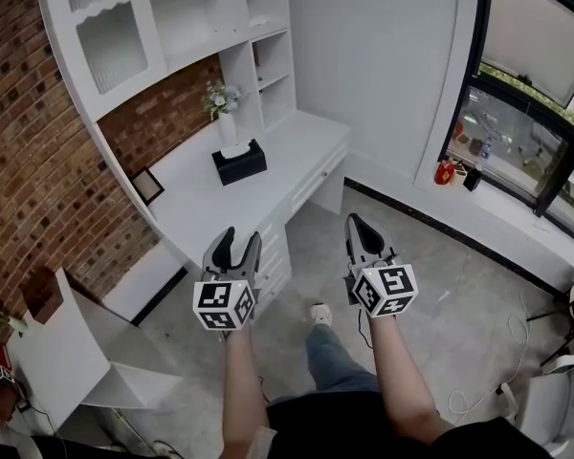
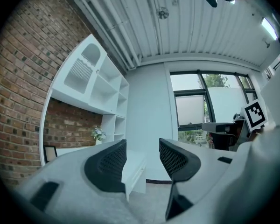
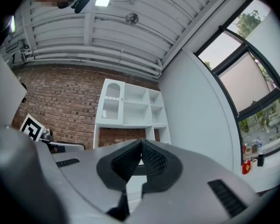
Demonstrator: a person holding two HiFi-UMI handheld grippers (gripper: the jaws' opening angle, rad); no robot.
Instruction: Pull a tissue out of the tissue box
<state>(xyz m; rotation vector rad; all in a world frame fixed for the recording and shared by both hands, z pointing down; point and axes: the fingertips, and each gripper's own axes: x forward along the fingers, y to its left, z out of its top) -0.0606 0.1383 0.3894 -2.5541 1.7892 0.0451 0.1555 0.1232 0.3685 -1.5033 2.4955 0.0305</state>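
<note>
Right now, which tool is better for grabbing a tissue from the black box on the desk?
Probably the left. The left tool is open and hangs beside the desk, nearer the tissue box. The right tool is shut and farther off.

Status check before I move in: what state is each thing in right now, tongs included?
left tongs: open, nothing between the jaws.
right tongs: shut, empty.
tissue box: flat on the desk, with a white tissue sticking up from its top.
vase: upright next to the box, holding flowers.
picture frame: leaning against the brick wall.
cabinet door: closed.
</note>
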